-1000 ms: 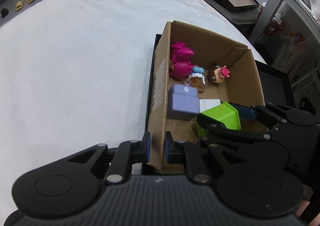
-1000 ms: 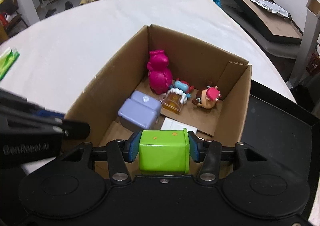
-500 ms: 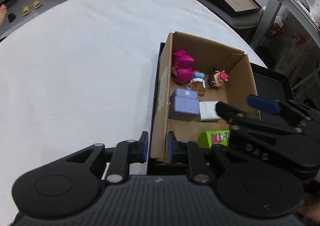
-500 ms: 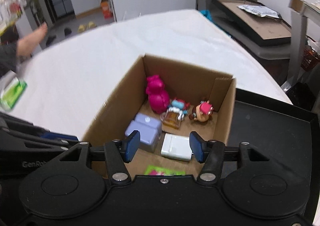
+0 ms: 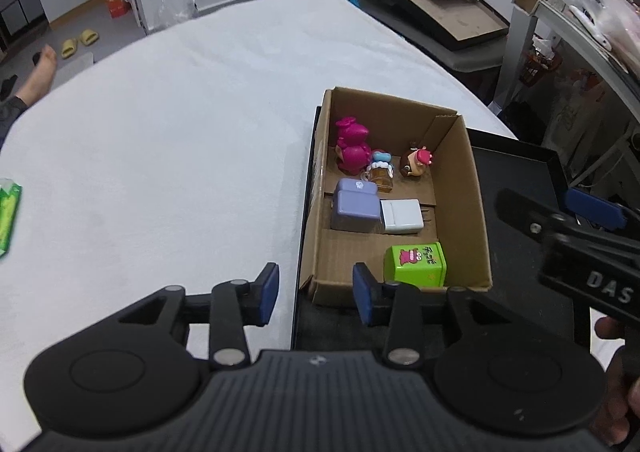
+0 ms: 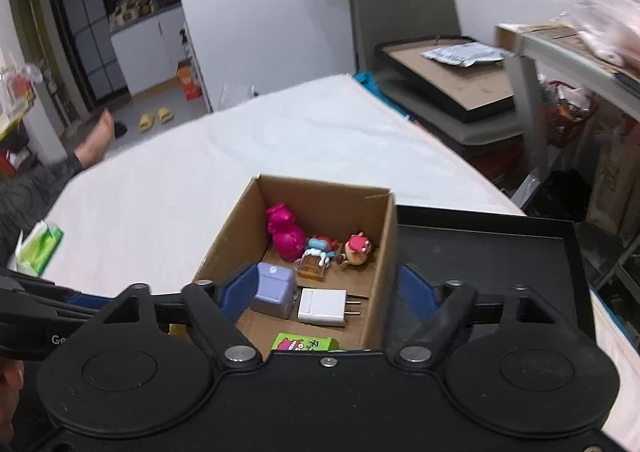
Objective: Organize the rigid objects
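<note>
Left hand-held gripper (image 5: pixel 314 290) just opening, empty; green box (image 5: pixel 415 264) lies in cardboard box (image 5: pixel 478 212) near corner

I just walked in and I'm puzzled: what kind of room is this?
Probably a lived-in home, not a lab: yellow slippers on the floor, cluttered shelving, and a white-covered table holding a cardboard box of toys.

Your left wrist camera is looking down steeply past the left gripper (image 5: pixel 315 290), close above the near end of the cardboard box (image 5: pixel 478 212), facing along the white tabletop (image 5: pixel 180 156) to its far edge. Your right wrist camera is sitting a bit further right, tilting less, so it is catching more of the room. Both are seeing the box (image 6: pixel 386 236), the tabletop (image 6: pixel 280 156) and the black tray (image 6: pixel 492 256).
</note>
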Demonstrator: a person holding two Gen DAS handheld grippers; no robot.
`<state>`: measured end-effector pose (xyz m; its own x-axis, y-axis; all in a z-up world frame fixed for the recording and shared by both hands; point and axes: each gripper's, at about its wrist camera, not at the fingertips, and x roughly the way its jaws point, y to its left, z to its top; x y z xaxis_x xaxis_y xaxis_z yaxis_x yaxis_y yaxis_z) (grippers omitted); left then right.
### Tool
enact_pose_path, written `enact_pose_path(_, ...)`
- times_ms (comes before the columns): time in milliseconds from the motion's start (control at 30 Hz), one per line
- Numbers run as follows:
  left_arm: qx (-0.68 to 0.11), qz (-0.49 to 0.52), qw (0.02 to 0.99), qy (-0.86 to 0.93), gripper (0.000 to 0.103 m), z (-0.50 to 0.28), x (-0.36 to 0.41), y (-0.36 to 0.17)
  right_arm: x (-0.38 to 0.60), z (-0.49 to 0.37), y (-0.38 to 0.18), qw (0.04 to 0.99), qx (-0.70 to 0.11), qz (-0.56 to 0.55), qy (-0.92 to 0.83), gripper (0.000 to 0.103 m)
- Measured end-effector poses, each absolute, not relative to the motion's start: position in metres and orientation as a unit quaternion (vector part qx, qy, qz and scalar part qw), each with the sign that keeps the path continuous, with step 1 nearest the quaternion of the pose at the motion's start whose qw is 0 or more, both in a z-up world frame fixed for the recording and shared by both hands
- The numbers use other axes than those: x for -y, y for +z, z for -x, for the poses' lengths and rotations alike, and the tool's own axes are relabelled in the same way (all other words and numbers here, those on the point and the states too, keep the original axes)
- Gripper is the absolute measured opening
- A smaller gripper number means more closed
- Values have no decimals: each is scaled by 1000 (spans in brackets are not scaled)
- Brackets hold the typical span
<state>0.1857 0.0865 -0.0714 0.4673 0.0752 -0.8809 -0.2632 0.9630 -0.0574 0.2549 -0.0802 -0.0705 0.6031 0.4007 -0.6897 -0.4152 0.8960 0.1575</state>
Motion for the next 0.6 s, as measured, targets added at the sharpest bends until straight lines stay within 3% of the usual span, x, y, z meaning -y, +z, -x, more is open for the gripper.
enact_pose_path(33, -504, 92, 853, 99, 42, -183, -85, -68, 85, -251, -67, 898, -378, 3, 224, 88)
enact_pose_path(100, -495, 92, 858, 101, 58, -176, -83, -60, 93, -244, -61, 902, -372, -7, 218, 92)
enact_pose_path(200, -478, 86, 867, 110, 73, -165, -80, -46, 103, -235, -54, 906, -365, -22, 214, 96)
enact_pose_path(333, -464, 75, 875, 117, 75, -152, -75, -33, 114, -224, -44, 909, -358, -39, 208, 103)
enact_pose_path(600, -448, 73, 885, 103, 77, -123, -63, -17, 136, -194, -21, 920, -337, -65, 189, 103)
